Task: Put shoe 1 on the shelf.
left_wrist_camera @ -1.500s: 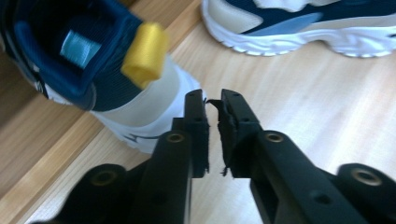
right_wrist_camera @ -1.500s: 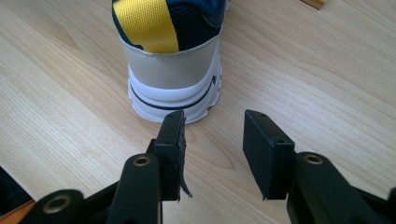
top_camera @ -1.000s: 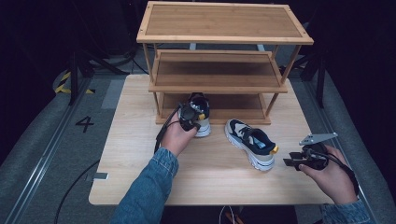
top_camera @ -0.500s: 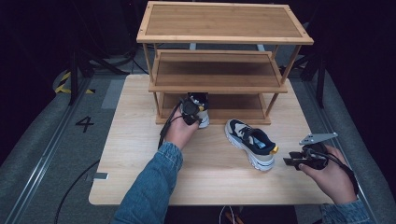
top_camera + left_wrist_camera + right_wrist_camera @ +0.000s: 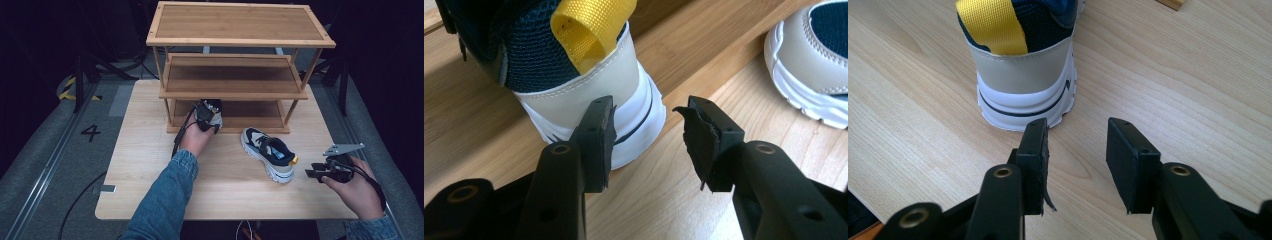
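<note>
A navy, beige and white shoe (image 5: 589,95) with a yellow heel loop stands with its heel at the front edge of the wooden rack's bottom shelf (image 5: 252,114). My left gripper (image 5: 207,114) (image 5: 646,112) is open just behind that heel, which sits beyond the left jaw with nothing between the jaws. The matching second shoe (image 5: 268,152) (image 5: 1023,75) lies on the table, toe toward the rack. My right gripper (image 5: 312,174) (image 5: 1075,132) is open a short way behind its heel, clear of it.
The three-shelf wooden rack (image 5: 240,22) stands at the back of the light wooden table (image 5: 145,160); its top and middle shelves are bare. Dark floor with cables surrounds the table. A sleeved forearm (image 5: 165,200) crosses the table's front left.
The left hand has carried its shoe away from the person to the rack's bottom shelf. The right gripper and the second shoe have stayed put.
</note>
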The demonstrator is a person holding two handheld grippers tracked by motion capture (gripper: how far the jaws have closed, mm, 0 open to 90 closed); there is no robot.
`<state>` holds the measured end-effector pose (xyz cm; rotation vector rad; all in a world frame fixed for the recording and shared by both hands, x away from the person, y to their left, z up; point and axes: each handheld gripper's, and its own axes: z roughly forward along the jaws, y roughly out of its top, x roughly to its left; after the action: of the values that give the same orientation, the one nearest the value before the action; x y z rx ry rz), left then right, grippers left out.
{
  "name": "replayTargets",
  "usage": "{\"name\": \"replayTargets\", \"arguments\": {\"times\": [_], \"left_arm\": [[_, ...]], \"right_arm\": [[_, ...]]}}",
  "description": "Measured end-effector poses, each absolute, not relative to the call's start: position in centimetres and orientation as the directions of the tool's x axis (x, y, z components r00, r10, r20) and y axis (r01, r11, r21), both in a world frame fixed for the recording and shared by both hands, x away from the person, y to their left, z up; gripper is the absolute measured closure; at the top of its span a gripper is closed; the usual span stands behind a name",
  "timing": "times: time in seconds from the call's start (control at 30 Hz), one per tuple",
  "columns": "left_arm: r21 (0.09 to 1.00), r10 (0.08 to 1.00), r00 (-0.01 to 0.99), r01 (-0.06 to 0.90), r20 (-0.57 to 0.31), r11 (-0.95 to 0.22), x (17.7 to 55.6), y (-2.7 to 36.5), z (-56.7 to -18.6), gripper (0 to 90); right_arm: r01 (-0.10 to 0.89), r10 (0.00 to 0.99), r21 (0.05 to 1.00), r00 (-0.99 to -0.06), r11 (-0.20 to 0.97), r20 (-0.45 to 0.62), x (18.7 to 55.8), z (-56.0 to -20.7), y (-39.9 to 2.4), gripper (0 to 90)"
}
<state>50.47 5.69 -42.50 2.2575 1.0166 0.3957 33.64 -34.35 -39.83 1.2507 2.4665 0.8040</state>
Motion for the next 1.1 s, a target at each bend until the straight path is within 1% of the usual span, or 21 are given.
{"name": "replayTargets", "arguments": {"times": [0.1,0.2,0.27,0.4,0.43,0.47,0.57,0.6,0.77,0.9,1.0,1.1], "left_arm": [[0.658,0.761,0.649,0.577,-0.010,-0.484,50.6,5.6,-42.6,54.2],[0.658,0.755,0.655,0.577,-0.020,-0.483,50.6,5.5,-42.6,49.3],[0.655,0.760,0.650,0.582,-0.018,-0.482,50.4,5.3,-42.6,42.3],[0.651,0.762,0.647,0.592,-0.032,-0.475,49.6,5.3,-41.9,38.1],[0.656,0.754,0.656,0.584,-0.033,-0.478,48.6,5.3,-41.2,36.5],[0.656,0.754,0.656,0.584,-0.033,-0.478,48.6,5.3,-41.2,35.9],[0.661,0.727,0.686,0.563,-0.039,-0.496,46.9,5.6,-39.8,34.6],[0.661,0.727,0.686,0.563,-0.039,-0.496,46.9,5.6,-39.8,34.5],[0.669,0.706,0.708,0.538,-0.028,-0.513,44.3,6.7,-38.0,33.2],[0.663,0.701,0.712,0.546,-0.046,-0.512,42.6,7.7,-37.7,31.5],[0.662,0.696,0.717,0.540,-0.038,-0.520,41.5,8.5,-37.8,31.0],[0.638,0.703,0.711,0.556,-0.033,-0.532,40.6,9.4,-37.8,31.0]], "right_arm": [[0.658,0.804,0.583,-0.595,0.477,0.014,33.6,-39.8,-34.3,61.9],[0.657,0.802,0.583,-0.597,0.478,0.014,33.7,-39.8,-34.3,61.7],[0.658,0.802,0.583,-0.597,0.477,0.017,33.7,-39.9,-34.3,61.3],[0.660,0.804,0.582,-0.594,0.475,0.019,33.7,-39.9,-34.4,61.0],[0.657,0.803,0.586,-0.596,0.474,0.018,33.8,-39.8,-34.4,60.8],[0.657,0.803,0.586,-0.596,0.474,0.018,33.8,-39.8,-34.4,60.8],[0.655,0.798,0.584,-0.602,0.480,0.019,34.0,-39.8,-34.1,60.4],[0.655,0.798,0.584,-0.602,0.480,0.019,34.0,-39.8,-34.1,60.4],[0.653,0.793,0.583,-0.609,0.484,0.024,34.2,-39.7,-33.9,59.9],[0.652,0.794,0.585,-0.607,0.482,0.022,34.2,-39.6,-33.9,59.5],[0.655,0.793,0.581,-0.609,0.483,0.026,34.2,-39.5,-33.8,58.1],[0.652,0.791,0.584,-0.611,0.484,0.025,34.2,-39.3,-33.7,56.3]]}}
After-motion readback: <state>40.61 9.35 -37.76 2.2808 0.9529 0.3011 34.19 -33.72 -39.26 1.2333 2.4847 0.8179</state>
